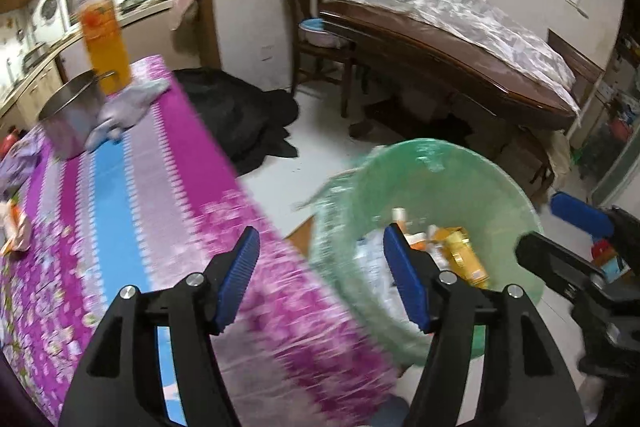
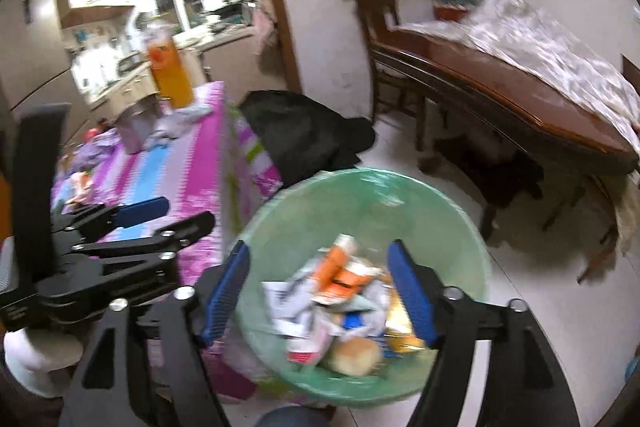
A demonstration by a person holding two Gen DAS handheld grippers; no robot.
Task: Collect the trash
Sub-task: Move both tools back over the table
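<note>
Both tools hang over the green-lined waste bin (image 2: 360, 211), which stands on the floor just beside the corner of the desk (image 1: 120, 187) with its purple, pink and blue striped cloth. The left hand-held gripper (image 1: 322, 277) has its blue pads spread wide with nothing between them, straddling the desk edge and the bin's rim; the right hand-held gripper (image 2: 320, 297) is likewise spread and empty, aimed straight down into the bin. Inside lies the trash already gathered (image 2: 340, 303): crumpled paper, an orange and white wrapper or tube, a yellow packet, and what looks like a round bread roll. All of that I judge to be light and soft, easily crushed, so a pinch on a fold or a corner would serve. What seems left on the desk is harder to read through the blur: an orange scrap (image 1: 16, 227) at the near left edge looks like thin packaging, light and floppy, best taken at a raised edge and not flat against the cloth. The tall bottle of orange drink (image 1: 106, 39) and the steel pot (image 1: 72, 115) at the far end look full or heavy and are probably not trash.
</note>
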